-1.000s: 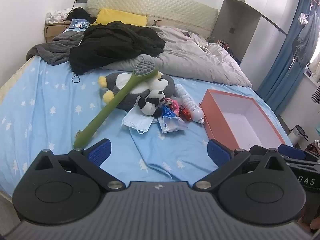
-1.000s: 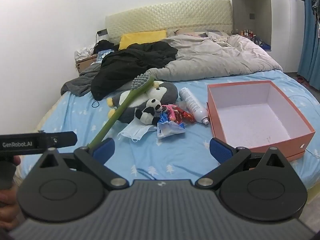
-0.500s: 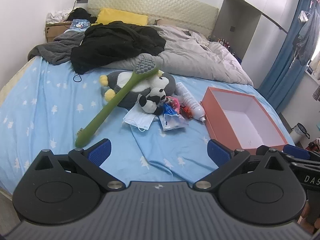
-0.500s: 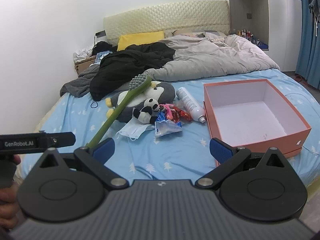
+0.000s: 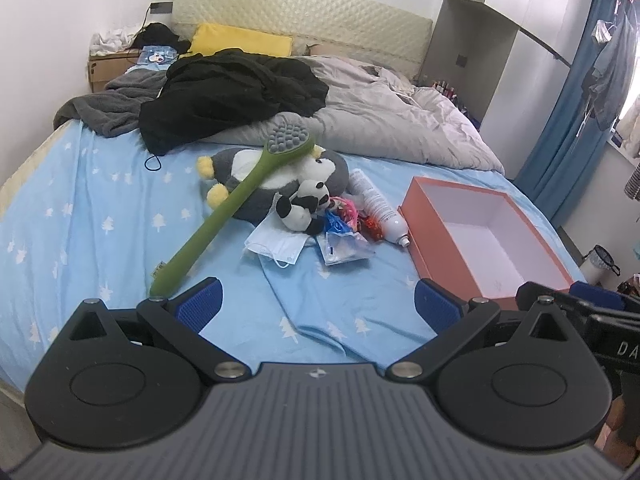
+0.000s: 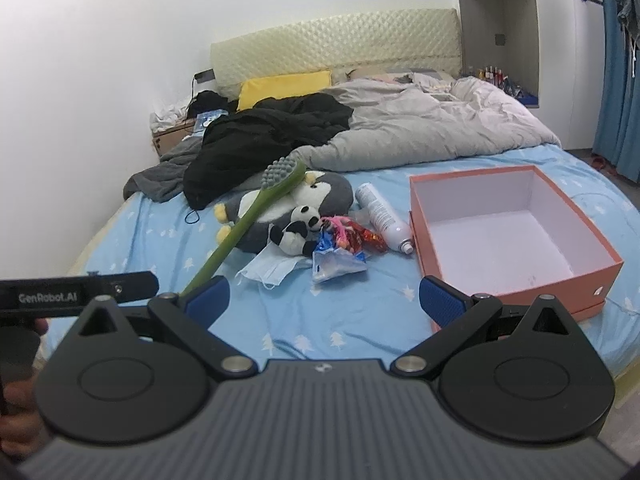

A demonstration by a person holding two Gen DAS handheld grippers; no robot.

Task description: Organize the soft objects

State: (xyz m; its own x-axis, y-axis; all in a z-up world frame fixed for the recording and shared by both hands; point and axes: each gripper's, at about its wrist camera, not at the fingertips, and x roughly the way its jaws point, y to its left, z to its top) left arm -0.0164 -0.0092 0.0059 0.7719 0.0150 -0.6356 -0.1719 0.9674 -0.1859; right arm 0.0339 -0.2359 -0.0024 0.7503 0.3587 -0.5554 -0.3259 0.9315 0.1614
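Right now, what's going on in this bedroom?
A person holds the left gripper and right gripper open over the bed, gripping nothing. A green brush leans across a penguin plush, with a small panda plush beside it. The orange box stands empty.

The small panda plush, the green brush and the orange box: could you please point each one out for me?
small panda plush (image 6: 294, 232), right wrist view, on its belly.
green brush (image 5: 244, 192), left wrist view, on the middle of its handle.
orange box (image 6: 516, 288), right wrist view, on its near outer wall.
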